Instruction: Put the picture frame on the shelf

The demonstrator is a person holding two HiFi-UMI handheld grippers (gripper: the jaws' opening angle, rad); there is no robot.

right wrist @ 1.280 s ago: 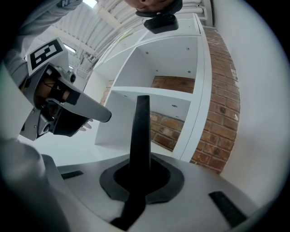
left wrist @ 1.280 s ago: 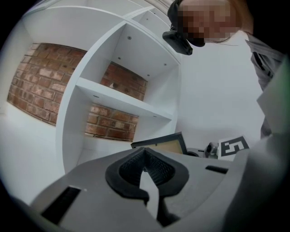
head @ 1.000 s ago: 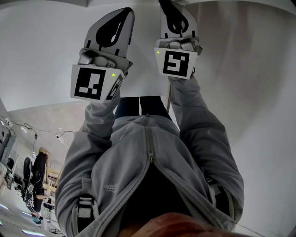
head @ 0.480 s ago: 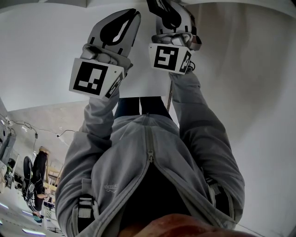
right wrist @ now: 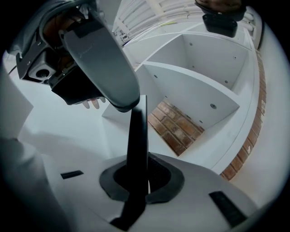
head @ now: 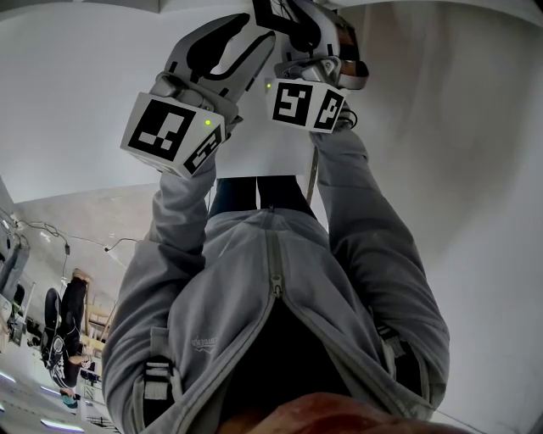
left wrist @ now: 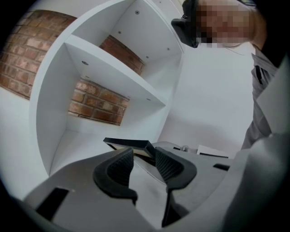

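In the right gripper view the black picture frame (right wrist: 137,136) stands edge-on between the jaws of my right gripper (right wrist: 140,174), which is shut on it. My left gripper (right wrist: 99,63) reaches in from the upper left, its tip at the frame's top end. From the left gripper view, a corner of the picture frame (left wrist: 129,144) lies at the tips of my left gripper (left wrist: 144,163), whose jaws stand apart on either side of it. The white shelf unit (left wrist: 113,72) rises just behind. In the head view both grippers, left (head: 216,59) and right (head: 297,25), are held up side by side.
The shelf unit (right wrist: 195,90) has open white compartments with a red brick wall (right wrist: 174,124) behind them. A white wall (left wrist: 213,99) stands to its right. The person's grey sleeves (head: 356,220) fill the lower head view.
My left gripper has opened and swung toward the right one, so the frame's corner now sits at its jaw tips. Both grippers have drawn nearer the shelf.
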